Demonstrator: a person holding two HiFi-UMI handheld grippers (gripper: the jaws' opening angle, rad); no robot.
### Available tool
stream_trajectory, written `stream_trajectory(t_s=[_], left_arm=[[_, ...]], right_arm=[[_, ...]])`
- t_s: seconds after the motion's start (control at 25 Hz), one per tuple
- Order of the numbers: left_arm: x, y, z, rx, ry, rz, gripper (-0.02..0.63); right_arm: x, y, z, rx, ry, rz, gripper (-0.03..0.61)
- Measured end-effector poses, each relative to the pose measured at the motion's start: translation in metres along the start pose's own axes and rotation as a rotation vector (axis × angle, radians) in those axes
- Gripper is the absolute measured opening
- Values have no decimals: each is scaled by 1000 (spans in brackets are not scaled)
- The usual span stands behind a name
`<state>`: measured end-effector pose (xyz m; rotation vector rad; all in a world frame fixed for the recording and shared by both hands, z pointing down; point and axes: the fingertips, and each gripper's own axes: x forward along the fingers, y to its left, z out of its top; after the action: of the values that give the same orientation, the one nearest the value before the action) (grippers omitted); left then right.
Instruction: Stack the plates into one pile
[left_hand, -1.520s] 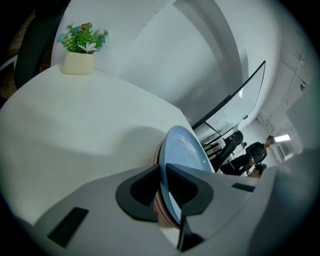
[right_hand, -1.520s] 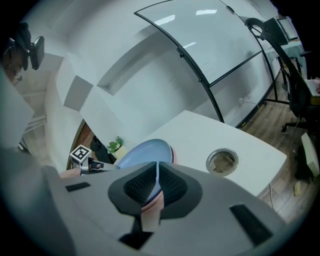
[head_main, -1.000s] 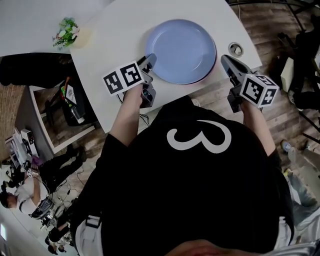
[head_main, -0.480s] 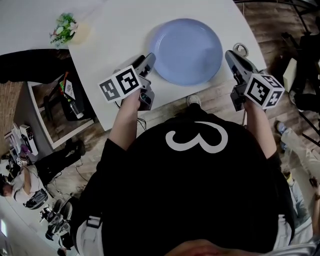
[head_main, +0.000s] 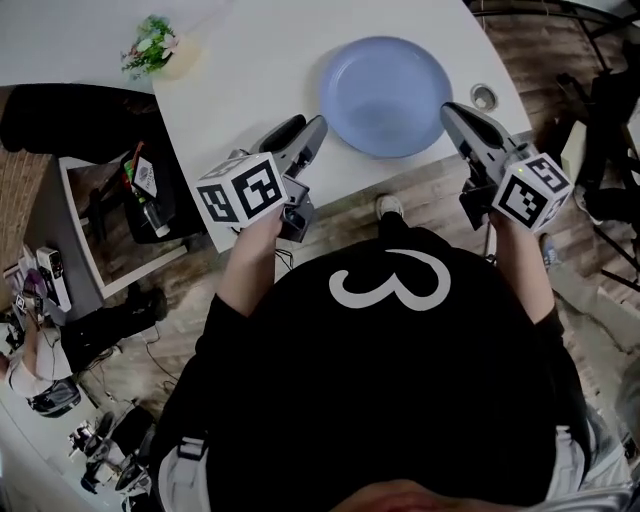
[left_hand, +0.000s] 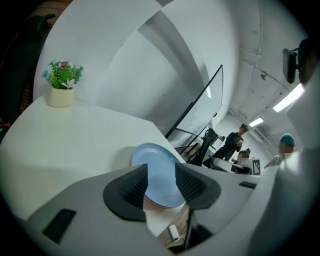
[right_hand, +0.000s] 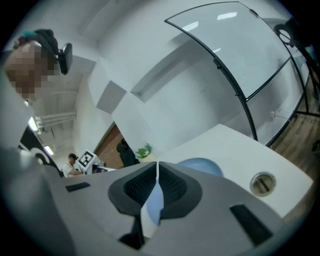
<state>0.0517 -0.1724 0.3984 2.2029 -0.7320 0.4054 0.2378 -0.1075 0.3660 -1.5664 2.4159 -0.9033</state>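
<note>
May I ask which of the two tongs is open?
The left tongs: their jaws have just been opening, nothing between them; the right tongs are shut.

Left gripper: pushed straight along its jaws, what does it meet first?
Most likely the blue plate: it sits centred between the open jaws of the left gripper. Depth is unclear, so it could pass just above the near rim.

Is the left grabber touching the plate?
Apart. The left gripper view shows the plate farther off on the table, beyond the left gripper, whose empty jaws have just opened.
</note>
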Motion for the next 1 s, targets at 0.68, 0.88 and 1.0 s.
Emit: stream_trajectory(t_s=[0.68, 0.88, 1.0], left_arm=[[-183, -107, -79, 227, -44, -338, 34], [-223, -121, -97, 331, -56, -380, 26], [-243, -129, -110, 384, -65, -398, 23]], right_arm=[[-72, 219, -82, -58, 2, 154, 32], [-87, 269, -101, -95, -21, 172, 32], [-98, 289, -112, -129, -50, 159, 28]])
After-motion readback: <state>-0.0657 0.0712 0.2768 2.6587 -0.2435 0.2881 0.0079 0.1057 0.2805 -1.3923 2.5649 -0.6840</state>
